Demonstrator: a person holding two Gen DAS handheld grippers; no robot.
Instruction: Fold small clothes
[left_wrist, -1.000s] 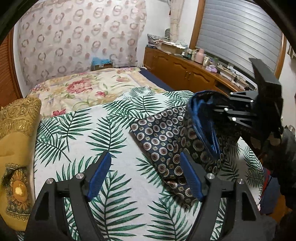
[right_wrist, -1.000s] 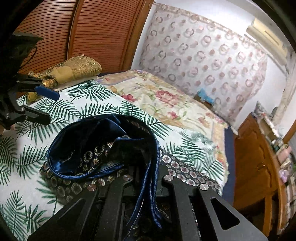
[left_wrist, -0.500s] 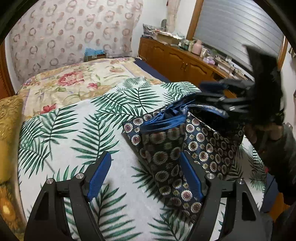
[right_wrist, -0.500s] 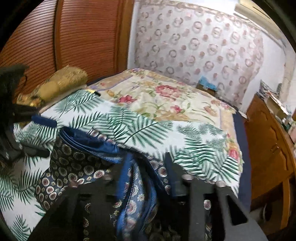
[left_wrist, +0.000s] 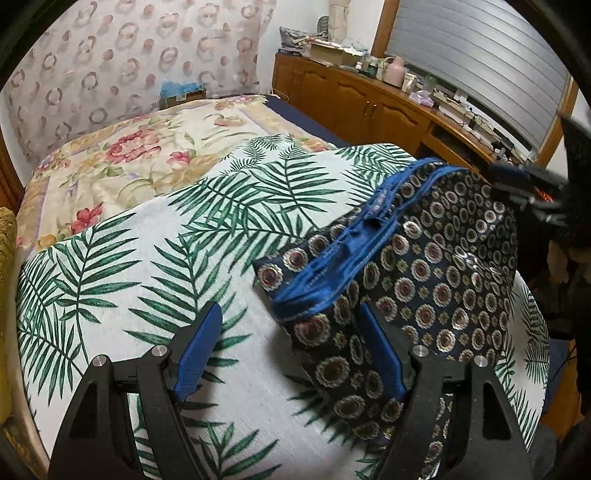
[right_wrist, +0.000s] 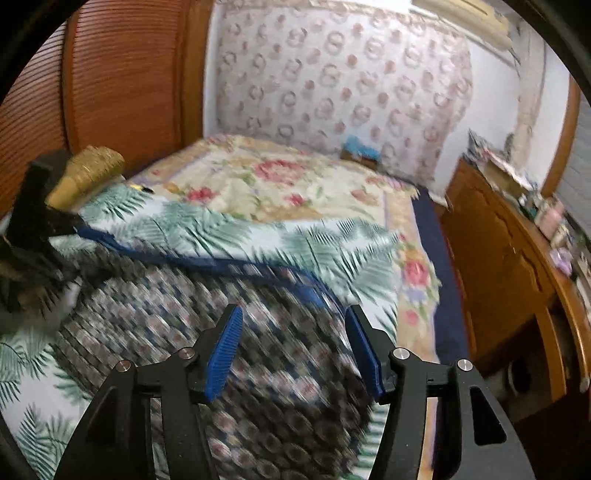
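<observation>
A dark navy pair of shorts (left_wrist: 436, 280) with a circle pattern and a bright blue waistband lies folded over on the palm-leaf cloth (left_wrist: 155, 266) on the bed. My left gripper (left_wrist: 291, 343) is open and empty, its right finger resting at the near edge of the shorts. My right gripper (right_wrist: 291, 347) is open and empty, just above the shorts (right_wrist: 236, 332), which are motion-blurred in that view. The right gripper also shows blurred at the far right of the left wrist view (left_wrist: 535, 192).
A floral bedspread (left_wrist: 133, 147) covers the far half of the bed. A gold cushion (right_wrist: 88, 173) lies at the left by a wooden wardrobe (right_wrist: 122, 81). A wooden cabinet (left_wrist: 369, 107) with clutter runs along the right, past the bed edge.
My right gripper held the waistband lifted, carried it over and let go; its jaws now stand open. The shorts now lie folded flat. My left gripper stayed open and edged nearer.
</observation>
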